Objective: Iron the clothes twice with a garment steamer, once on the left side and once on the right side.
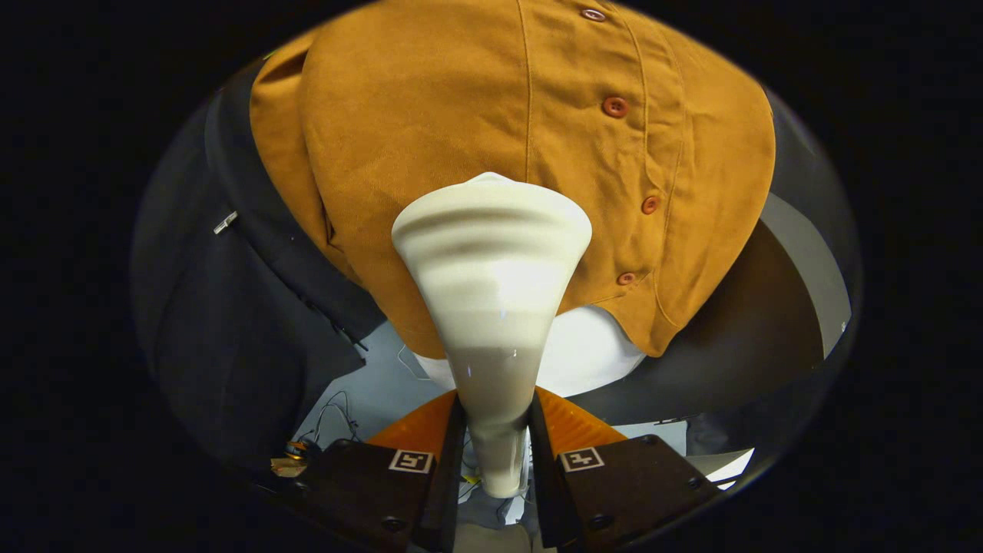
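Observation:
A cream garment steamer (491,292) stands up between my fingers, its narrow handle clamped by both of them and its wide head fanning out ahead. My gripper (495,430) is shut on that handle. The steamer head rests against the lower front of a mustard-orange shirt (430,115), just left of the placket with its row of reddish buttons (614,106). The shirt hangs over a white form (591,349) whose bottom shows under the hem. The part of the shirt behind the steamer head is hidden.
A dark garment (230,307) hangs to the left of the shirt, with a small metal clip (225,223) on it. Thin cables (338,411) lie on the pale floor below. A dark curved base (737,338) sits to the right under the shirt.

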Available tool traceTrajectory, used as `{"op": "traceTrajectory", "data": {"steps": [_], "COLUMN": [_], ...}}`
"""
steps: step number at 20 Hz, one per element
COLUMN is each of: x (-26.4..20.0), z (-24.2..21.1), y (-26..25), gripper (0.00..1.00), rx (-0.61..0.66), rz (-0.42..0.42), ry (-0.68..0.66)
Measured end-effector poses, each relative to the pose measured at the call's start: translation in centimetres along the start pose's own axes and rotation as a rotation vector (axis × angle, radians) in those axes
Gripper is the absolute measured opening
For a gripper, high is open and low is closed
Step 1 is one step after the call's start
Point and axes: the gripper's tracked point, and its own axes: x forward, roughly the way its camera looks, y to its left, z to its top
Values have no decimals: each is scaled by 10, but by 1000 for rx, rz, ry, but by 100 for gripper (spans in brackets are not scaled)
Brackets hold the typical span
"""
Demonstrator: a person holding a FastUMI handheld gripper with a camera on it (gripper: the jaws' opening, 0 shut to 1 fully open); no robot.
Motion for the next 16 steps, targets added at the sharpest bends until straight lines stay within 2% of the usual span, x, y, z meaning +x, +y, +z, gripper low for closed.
{"op": "traceTrajectory", "data": {"steps": [16], "x": [-103], "z": [126], "y": [-79], "gripper": [45], "rx": [95], "rz": [-105], "ry": [-439]}}
